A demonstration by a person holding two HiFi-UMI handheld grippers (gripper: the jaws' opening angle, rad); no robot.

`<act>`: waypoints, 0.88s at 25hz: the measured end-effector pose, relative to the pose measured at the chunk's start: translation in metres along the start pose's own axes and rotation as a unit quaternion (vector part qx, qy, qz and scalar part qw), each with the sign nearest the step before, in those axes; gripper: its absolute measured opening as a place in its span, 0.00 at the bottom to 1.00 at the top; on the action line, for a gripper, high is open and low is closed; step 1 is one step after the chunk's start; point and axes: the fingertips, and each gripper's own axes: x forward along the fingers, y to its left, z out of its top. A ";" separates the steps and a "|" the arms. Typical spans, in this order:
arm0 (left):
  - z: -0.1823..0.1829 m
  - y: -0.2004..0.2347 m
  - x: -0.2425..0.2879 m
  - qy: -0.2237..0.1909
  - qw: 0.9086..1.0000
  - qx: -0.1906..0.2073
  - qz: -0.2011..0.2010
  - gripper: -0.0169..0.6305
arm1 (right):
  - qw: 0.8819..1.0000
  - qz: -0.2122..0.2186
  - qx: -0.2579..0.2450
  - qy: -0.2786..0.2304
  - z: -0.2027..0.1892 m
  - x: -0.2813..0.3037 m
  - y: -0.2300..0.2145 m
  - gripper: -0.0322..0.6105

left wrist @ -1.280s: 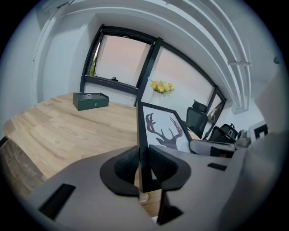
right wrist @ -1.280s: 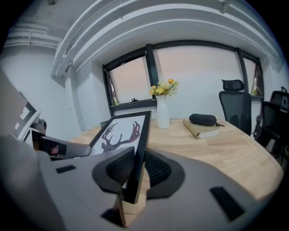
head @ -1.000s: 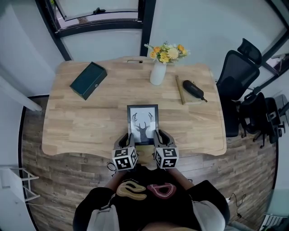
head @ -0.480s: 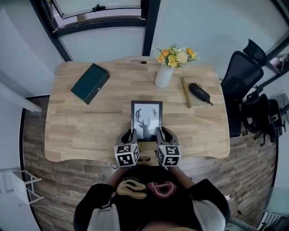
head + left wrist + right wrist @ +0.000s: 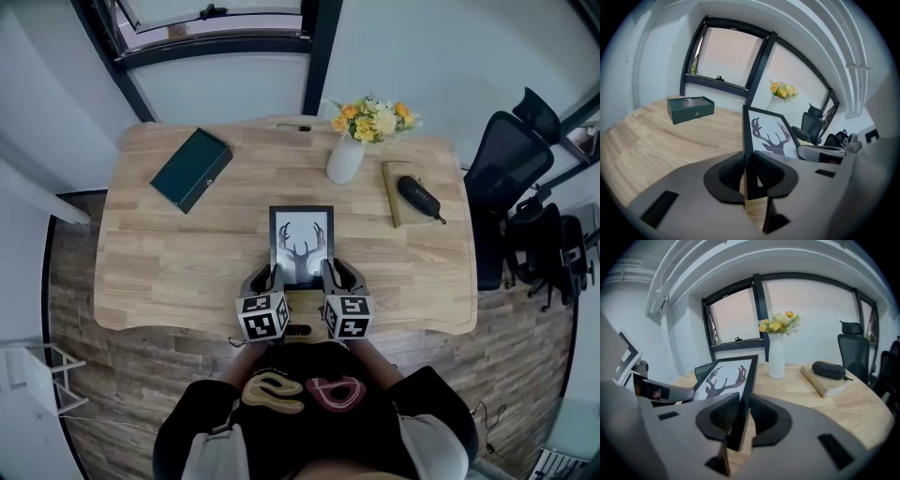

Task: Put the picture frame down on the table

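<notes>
The black picture frame with a deer drawing (image 5: 301, 246) is over the near middle of the pale wooden surface (image 5: 178, 253). The left gripper (image 5: 271, 279) and right gripper (image 5: 329, 277) each have their fingers (image 5: 727, 174) squeezed tight on a side edge near its bottom. To do this well, I think both should go down slowly together, keeping it level, and let go only when it lies flat.
</notes>
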 end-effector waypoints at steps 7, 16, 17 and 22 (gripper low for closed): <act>0.012 0.004 0.009 0.000 1.000 -0.011 0.017 0.14 | 1.000 0.016 -0.011 0.007 0.012 0.019 -0.003 0.18; 0.034 0.010 0.031 -0.004 1.000 -0.018 0.025 0.14 | 0.999 0.026 -0.016 0.012 0.031 0.048 -0.009 0.18; 0.037 0.010 0.034 -0.005 1.000 -0.017 0.025 0.15 | 0.999 0.026 -0.014 0.013 0.034 0.052 -0.011 0.18; 0.048 0.010 0.048 -0.002 0.999 -0.025 0.023 0.15 | 0.999 0.030 -0.007 0.019 0.042 0.065 -0.018 0.18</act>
